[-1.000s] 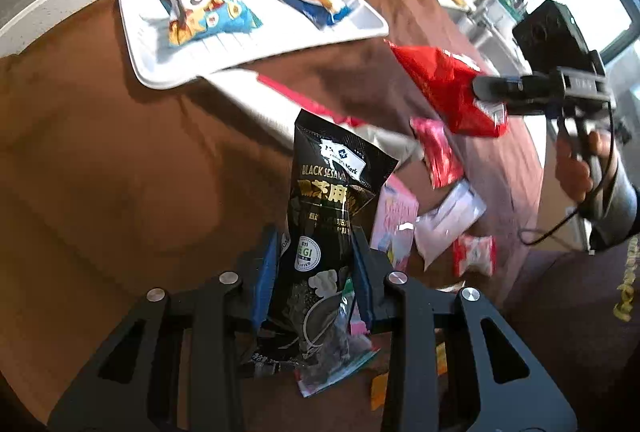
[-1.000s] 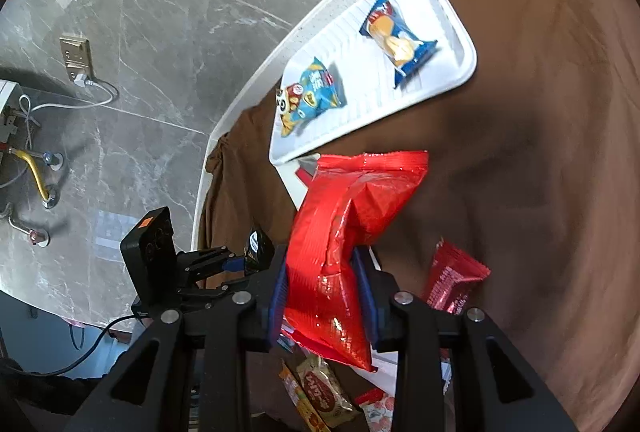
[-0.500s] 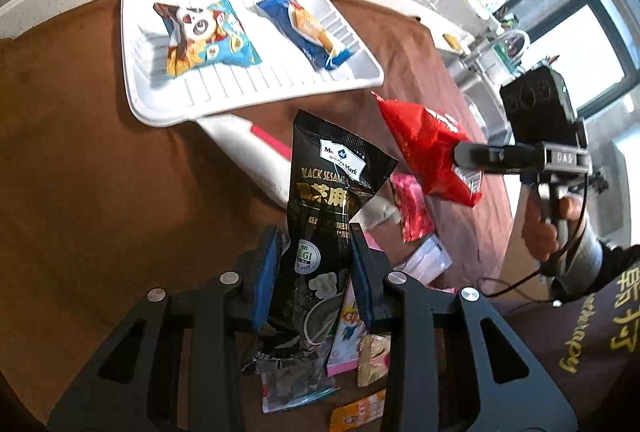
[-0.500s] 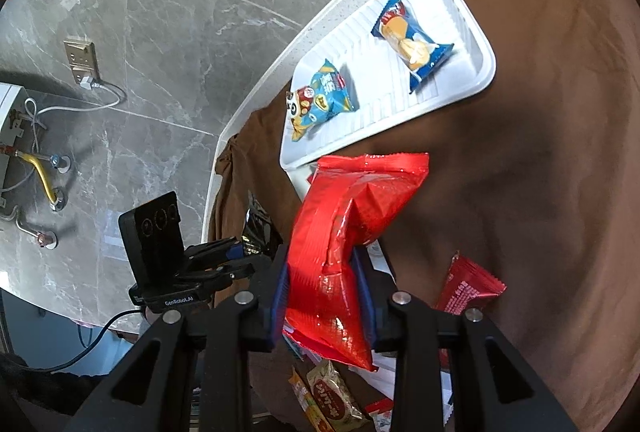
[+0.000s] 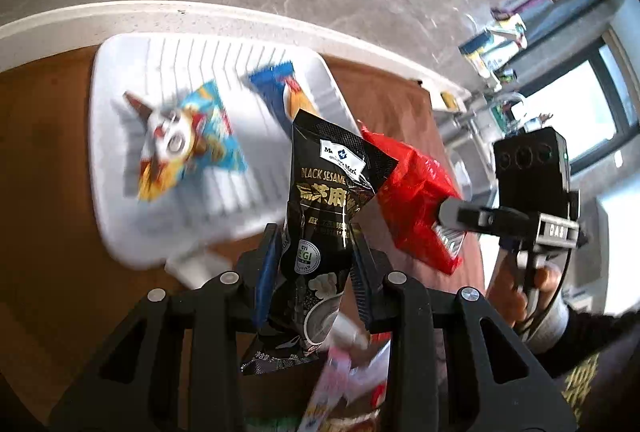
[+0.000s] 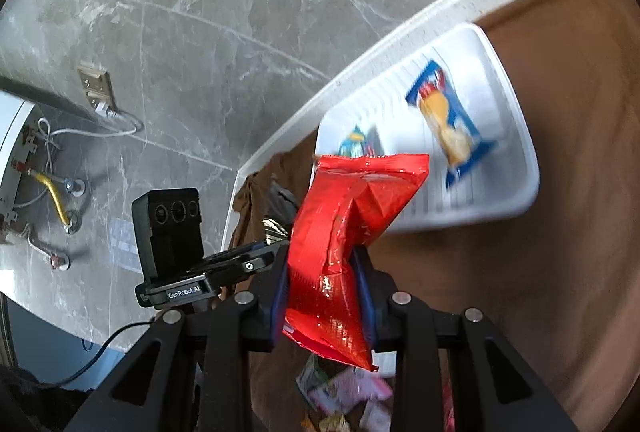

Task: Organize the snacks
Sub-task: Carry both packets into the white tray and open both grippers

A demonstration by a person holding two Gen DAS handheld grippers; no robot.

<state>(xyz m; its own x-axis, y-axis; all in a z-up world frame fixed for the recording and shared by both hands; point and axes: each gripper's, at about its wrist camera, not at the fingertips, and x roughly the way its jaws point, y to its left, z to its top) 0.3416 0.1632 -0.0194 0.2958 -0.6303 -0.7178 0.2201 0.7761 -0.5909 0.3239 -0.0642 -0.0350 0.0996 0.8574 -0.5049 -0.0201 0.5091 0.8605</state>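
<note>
At 11 o'clock from your left gripper (image 5: 316, 268) sits the white tray (image 5: 120, 232), w/ a panda-print snack pack (image 5: 184, 148) and a blue snack pack (image 5: 280, 92) already lying on its ribbed floor. Your left gripper is clamped on the black sesame pouch (image 5: 328, 200), which stands upright btwn the blue pads, long axis pointing away from you toward the tray's near-right corner. Your right gripper (image 6: 324, 292) is closed on the red snack bag (image 6: 348, 232), also held on end, top edge up; in that view the tray (image 6: 516, 136) lies at 1 o'clock, well apart. Judging by the spacing, the left is nearer the tray, so the sesame pouch prob. goes first: carry it fwd toward 11–12 o'clock and lay it flat in the bare strip along the tray's near edge. Loose packets (image 6: 344, 392) remain on the brown cloth (image 6: 560, 272) below both tools. Frames are motion-blurred, so exact clearance over the rim can't be told.
</note>
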